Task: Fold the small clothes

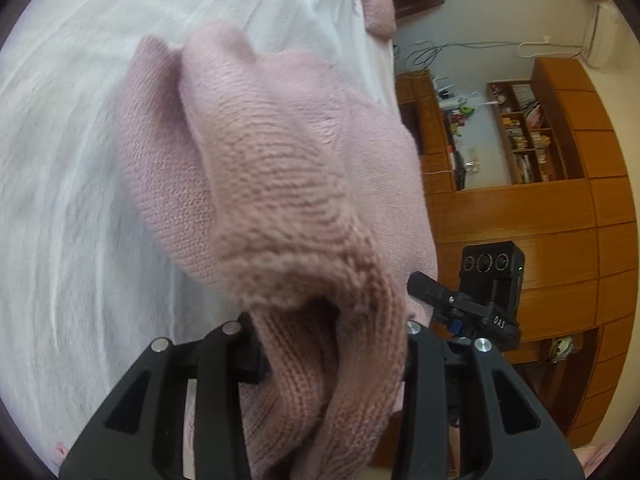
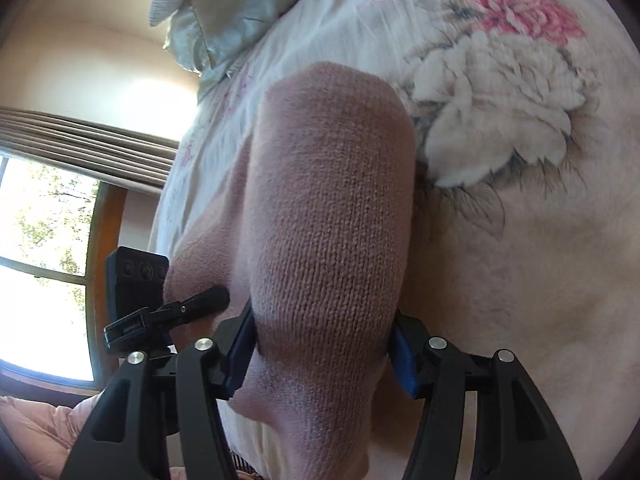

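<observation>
We hold a pink knit garment (image 1: 280,184) off the bed with both tools. Our left gripper (image 1: 332,344) has its jaws pinching a bunched ribbed edge of the knit, which rises away from the jaws in thick folds. Our right gripper (image 2: 324,344) has its jaws clamped on another part of the same garment (image 2: 328,208), blue pads (image 2: 402,360) pressed into the fabric on both sides. Beneath it lies the white bedspread (image 2: 520,260) with a pink and grey flower print. A pale pillow (image 2: 224,20) sits at the far left, and wooden shelving (image 1: 532,200) stands to the right of the bed.
</observation>
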Action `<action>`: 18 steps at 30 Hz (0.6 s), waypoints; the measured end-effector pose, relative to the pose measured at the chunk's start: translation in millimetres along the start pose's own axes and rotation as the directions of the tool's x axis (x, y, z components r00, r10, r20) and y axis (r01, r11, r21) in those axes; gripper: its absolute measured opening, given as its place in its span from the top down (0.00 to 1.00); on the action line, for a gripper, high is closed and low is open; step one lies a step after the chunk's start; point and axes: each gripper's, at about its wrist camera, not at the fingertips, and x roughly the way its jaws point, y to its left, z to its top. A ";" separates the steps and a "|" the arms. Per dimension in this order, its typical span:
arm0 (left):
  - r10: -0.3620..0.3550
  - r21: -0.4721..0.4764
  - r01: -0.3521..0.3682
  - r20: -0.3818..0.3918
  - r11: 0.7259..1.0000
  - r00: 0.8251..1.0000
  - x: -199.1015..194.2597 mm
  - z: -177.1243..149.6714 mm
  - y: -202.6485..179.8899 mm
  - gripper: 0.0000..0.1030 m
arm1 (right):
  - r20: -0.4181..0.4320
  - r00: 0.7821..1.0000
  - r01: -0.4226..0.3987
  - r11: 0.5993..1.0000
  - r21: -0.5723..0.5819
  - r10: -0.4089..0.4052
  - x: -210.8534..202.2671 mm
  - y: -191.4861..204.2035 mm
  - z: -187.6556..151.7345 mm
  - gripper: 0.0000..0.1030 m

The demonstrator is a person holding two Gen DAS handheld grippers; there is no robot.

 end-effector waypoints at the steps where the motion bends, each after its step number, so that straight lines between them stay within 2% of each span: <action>1: 0.020 -0.007 -0.020 -0.001 1.000 1.000 2.3 -1.7 5.9 0.60 | -0.008 1.000 0.009 1.000 -0.003 -0.009 5.3 -5.8 -4.3 0.41; 5: 0.073 -0.033 -0.073 0.007 0.997 0.997 2.9 -3.4 8.7 0.48 | 0.004 1.000 -0.015 0.999 0.028 0.014 6.6 -15.4 -9.9 0.32; 9: 0.146 -0.002 -0.146 0.016 0.989 0.989 -10.7 -7.8 -7.2 0.45 | -0.005 1.000 -0.023 0.999 0.046 0.024 -4.8 -16.7 -24.6 0.19; 12: 0.184 0.016 -0.184 0.016 0.983 0.983 -21.3 -11.5 -17.1 0.44 | -0.036 0.998 -0.054 0.996 0.070 0.057 -12.0 -25.5 -49.8 0.19; 14: 0.209 0.013 -0.209 0.011 0.978 0.978 -28.5 -19.3 -9.2 0.42 | -0.066 0.996 -0.056 0.996 0.074 0.061 -9.6 -29.8 -68.2 0.18; 18: 0.261 -0.042 -0.261 0.006 0.965 0.965 -32.5 -26.7 7.0 0.39 | -0.084 0.992 -0.084 0.989 0.123 0.095 -0.9 -45.9 -91.4 0.21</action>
